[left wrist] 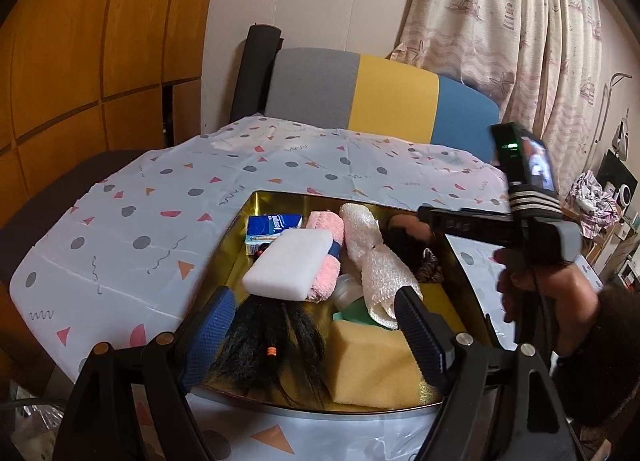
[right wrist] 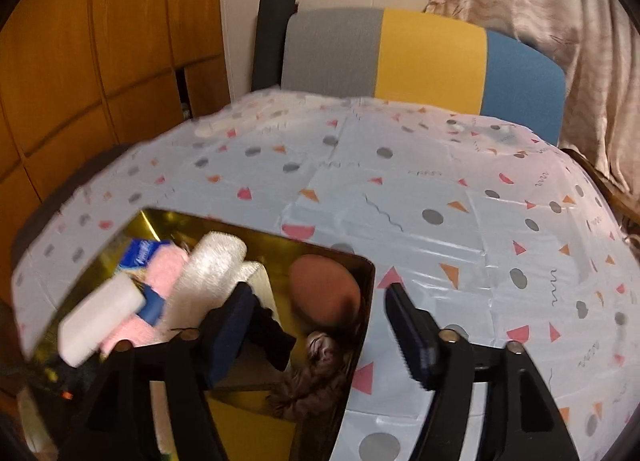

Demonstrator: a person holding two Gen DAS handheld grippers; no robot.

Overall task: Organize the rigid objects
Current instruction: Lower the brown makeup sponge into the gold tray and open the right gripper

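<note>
A gold tray point(left wrist: 229, 257) lies on the patterned tablecloth, packed with a blue tissue pack point(left wrist: 272, 223), a white foam block point(left wrist: 288, 267), a pink towel point(left wrist: 326, 229), a white knitted cloth point(left wrist: 376, 257), a brown egg-shaped sponge point(left wrist: 412, 227), a black hairpiece point(left wrist: 264, 337) and a yellow sponge point(left wrist: 372, 369). My left gripper point(left wrist: 316, 327) hovers open over the tray's near end, above the hairpiece and yellow sponge. My right gripper point(right wrist: 320, 327) is open over the tray's right rim point(right wrist: 366, 281), near the brown sponge point(right wrist: 324, 289); nothing is pressed between its pads.
The tablecloth point(right wrist: 440, 201) stretches bare to the right of the tray. A grey, yellow and blue chair back point(left wrist: 392, 97) stands behind the table. A wooden wardrobe point(left wrist: 80, 61) is left, curtains point(left wrist: 520, 21) right. A hand point(left wrist: 552, 293) holds the right gripper's handle.
</note>
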